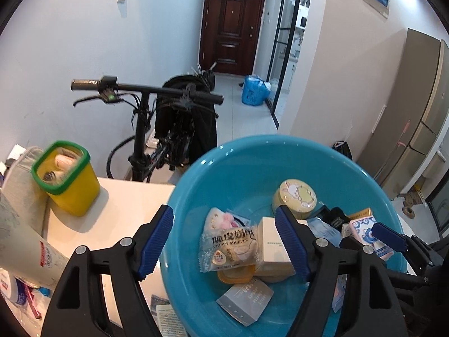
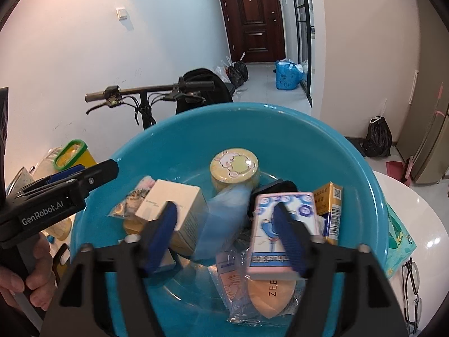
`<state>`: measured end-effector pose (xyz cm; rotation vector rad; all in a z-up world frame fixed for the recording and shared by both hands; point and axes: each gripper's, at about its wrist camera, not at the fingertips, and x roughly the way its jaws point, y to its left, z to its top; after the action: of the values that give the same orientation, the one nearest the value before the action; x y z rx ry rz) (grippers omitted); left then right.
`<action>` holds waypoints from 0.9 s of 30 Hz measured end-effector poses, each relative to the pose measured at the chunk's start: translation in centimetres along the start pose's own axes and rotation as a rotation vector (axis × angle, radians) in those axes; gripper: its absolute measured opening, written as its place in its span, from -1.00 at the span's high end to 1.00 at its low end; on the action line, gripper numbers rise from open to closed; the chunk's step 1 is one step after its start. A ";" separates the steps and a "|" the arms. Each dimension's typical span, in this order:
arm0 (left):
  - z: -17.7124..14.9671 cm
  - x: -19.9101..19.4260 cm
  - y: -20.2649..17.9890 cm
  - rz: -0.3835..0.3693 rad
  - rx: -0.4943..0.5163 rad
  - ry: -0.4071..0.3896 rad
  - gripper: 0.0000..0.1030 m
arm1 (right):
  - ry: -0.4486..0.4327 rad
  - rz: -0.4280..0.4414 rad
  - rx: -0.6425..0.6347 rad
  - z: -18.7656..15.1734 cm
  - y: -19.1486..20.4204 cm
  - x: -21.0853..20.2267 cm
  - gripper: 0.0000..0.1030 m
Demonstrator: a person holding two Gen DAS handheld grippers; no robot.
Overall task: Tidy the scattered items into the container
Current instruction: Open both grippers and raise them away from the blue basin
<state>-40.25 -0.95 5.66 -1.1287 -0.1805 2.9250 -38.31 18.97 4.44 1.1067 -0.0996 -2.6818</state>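
Note:
A teal basin [image 1: 252, 146] [image 2: 252, 109] stands on the white table and holds several items: a round yellow tin [image 1: 297, 196] [image 2: 234, 165], a white box [image 1: 270, 241] [image 2: 174, 196], a snack packet [image 1: 227, 247], a pink-and-blue box [image 2: 263, 230], a yellow box [image 2: 331, 207] and a bagged orange sponge [image 2: 269, 292]. My left gripper [image 1: 224, 243] hangs open over the basin's left part, pads clear of the snack packet and white box below. My right gripper [image 2: 226, 238] is open too; a blurred light-blue packet [image 2: 221, 219] shows between its fingers, untouched.
A yellow tub with a green rim [image 1: 67, 179] stands at the table's far left, near a white tube [image 1: 25, 247] and small packets [image 1: 25, 295]. Right of the basin lie a green packet [image 2: 398, 238] and glasses [image 2: 411, 289]. A bicycle [image 1: 146, 98] stands behind the table.

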 end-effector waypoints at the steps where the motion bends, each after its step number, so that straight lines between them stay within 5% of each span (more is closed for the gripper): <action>1: 0.1 -0.3 0.0 0.003 0.004 -0.011 -0.50 | -0.003 -0.007 0.000 0.0 0.0 -0.1 -0.42; 4: 0.3 -1.3 -0.1 0.013 0.020 -0.048 -0.68 | -0.015 -0.026 -0.005 0.1 0.0 -0.3 -0.53; 15: 0.6 -4.7 -0.9 0.028 0.054 -0.197 -0.68 | -0.058 -0.075 0.003 0.8 -0.5 -1.3 -0.87; 24: 0.9 -7.9 -1.3 0.053 0.063 -0.323 -0.68 | -0.196 -0.141 -0.037 1.4 0.3 -4.4 -0.97; 27: 0.9 -10.1 -1.0 0.006 0.028 -0.390 -0.74 | -0.254 -0.138 -0.029 1.5 0.4 -5.7 -0.97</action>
<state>-33.44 -0.52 13.20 -0.5438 -0.1344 3.1079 -35.36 19.91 9.49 0.7854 -0.0290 -2.9255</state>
